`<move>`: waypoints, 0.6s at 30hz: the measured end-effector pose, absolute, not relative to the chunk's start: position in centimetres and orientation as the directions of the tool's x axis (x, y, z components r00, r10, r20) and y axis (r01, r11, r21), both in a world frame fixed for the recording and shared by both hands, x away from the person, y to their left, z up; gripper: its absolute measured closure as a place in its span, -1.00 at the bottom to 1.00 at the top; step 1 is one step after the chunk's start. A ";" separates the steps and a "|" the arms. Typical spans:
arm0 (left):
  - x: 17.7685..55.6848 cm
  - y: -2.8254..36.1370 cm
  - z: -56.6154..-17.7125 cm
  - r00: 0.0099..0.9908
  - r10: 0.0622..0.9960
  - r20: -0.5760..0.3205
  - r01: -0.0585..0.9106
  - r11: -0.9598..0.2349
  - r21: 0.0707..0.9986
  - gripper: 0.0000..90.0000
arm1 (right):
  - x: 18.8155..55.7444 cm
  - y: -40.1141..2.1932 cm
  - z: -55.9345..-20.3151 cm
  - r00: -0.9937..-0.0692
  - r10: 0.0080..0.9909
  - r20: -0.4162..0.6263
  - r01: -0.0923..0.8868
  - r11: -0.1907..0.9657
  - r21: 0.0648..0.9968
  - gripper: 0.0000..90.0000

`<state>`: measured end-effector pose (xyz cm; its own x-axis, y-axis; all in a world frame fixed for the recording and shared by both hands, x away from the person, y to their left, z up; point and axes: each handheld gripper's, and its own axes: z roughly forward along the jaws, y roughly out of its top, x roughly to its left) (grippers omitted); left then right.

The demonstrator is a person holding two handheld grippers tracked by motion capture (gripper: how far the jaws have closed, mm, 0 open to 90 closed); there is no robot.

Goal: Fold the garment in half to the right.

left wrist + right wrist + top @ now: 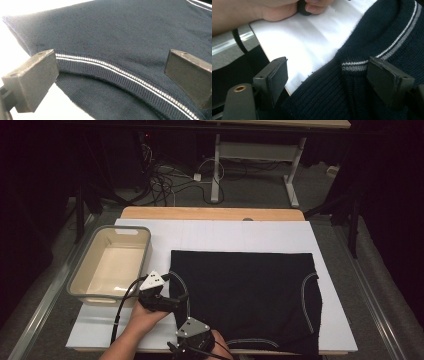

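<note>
1. Your right gripper [192, 334] sits at the near edge of the table [210, 213], just left of the middle. Its jaws stand apart and clamp nothing. In the right gripper view the ribbed hem of the dark knitted garment [245, 295] lies between them, with the pads clear of the cloth on both sides.

2. Your left gripper [161, 295] is a little farther in and to the left, at the garment's left edge. Its jaws also stand wide. In the left gripper view the white-striped trim [125, 77] runs slantwise across the gap between the pads, and neither pad presses on it.

3. The relation to mind: the garment spreads away from both tools toward the right and far side of the white board [100, 330]. Only its near-left corner is under your tools. The striped trim curves from the left gripper down toward the right one, so the two stand at either end of the same curved edge.

4. The right gripper is nearer the hem at the near edge; the left is nearer the side edge. I judge that a grasp needs each tool to sink onto the cloth where it already hovers, not to travel sideways.

5. The grey plastic bin [111, 265] stands at the left edge of the board, just beside your left gripper and clear of the garment.
</note>
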<state>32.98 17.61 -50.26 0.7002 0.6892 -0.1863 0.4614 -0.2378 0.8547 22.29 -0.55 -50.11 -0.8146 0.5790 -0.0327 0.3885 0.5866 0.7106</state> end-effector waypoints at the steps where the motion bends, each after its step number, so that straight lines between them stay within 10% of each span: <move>1: 33.0 17.6 -50.3 0.700 0.689 -0.186 0.461 -0.238 0.855 -1.00 | 22.2 -0.5 -50.2 -0.814 0.580 -0.047 0.381 0.592 0.711 -0.52; 18: 32.9 17.6 -50.3 0.701 0.689 -0.182 0.458 -0.239 0.856 -1.00 | 22.0 -0.9 -50.2 -0.798 0.593 -0.109 0.352 0.605 0.714 -0.13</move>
<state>32.92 17.58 -50.26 0.7011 0.6894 -0.1823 0.4579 -0.2393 0.8562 21.97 -0.93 -50.17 -0.7980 0.5928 -0.1090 0.3522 0.6053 0.7138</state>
